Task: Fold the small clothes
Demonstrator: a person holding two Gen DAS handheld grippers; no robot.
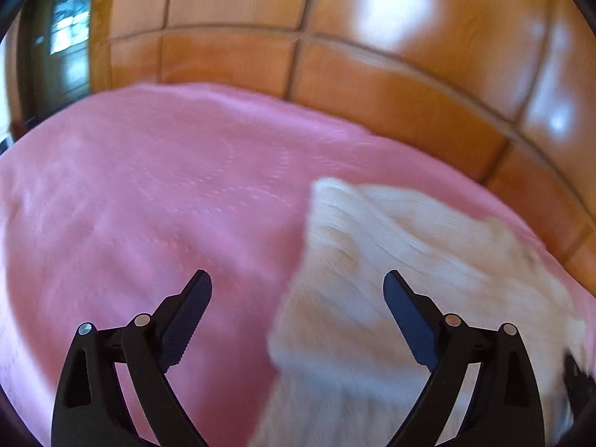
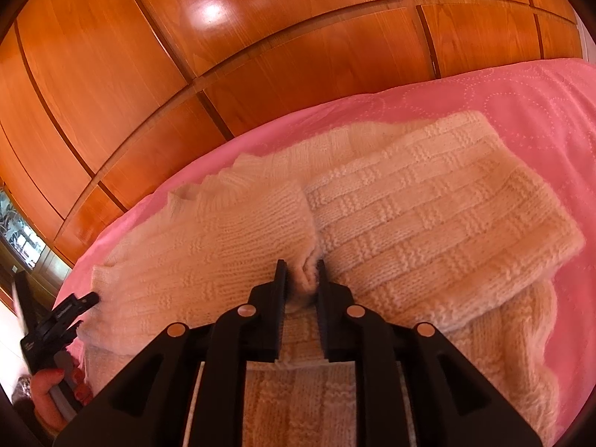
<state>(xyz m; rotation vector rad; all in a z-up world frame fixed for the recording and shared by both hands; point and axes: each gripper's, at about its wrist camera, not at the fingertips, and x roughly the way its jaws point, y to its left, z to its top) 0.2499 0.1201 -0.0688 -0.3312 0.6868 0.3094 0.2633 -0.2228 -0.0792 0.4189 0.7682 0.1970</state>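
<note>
While its narrow jaws frame a bunched fold without clearly pinching it, the right gripper (image 2: 302,272) sits over the cream knitted sweater (image 2: 409,201) lying on the pink bedspread (image 2: 521,97); the left gripper (image 1: 298,287) hangs wide open, empty, at the sweater's edge.

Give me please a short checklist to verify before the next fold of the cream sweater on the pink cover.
1. Left gripper free of cloth: ok, jaws wide apart with nothing between the pads.
2. Right gripper let go of the cream sweater: cannot tell, a tuft of knit sits between narrow jaws.
3. Sweater fully on the pink cover: ok.
4. Folded sleeve lying flat: not ok, bunched at the fingertips.
5. Left view sharp: not ok, blurred.
</note>
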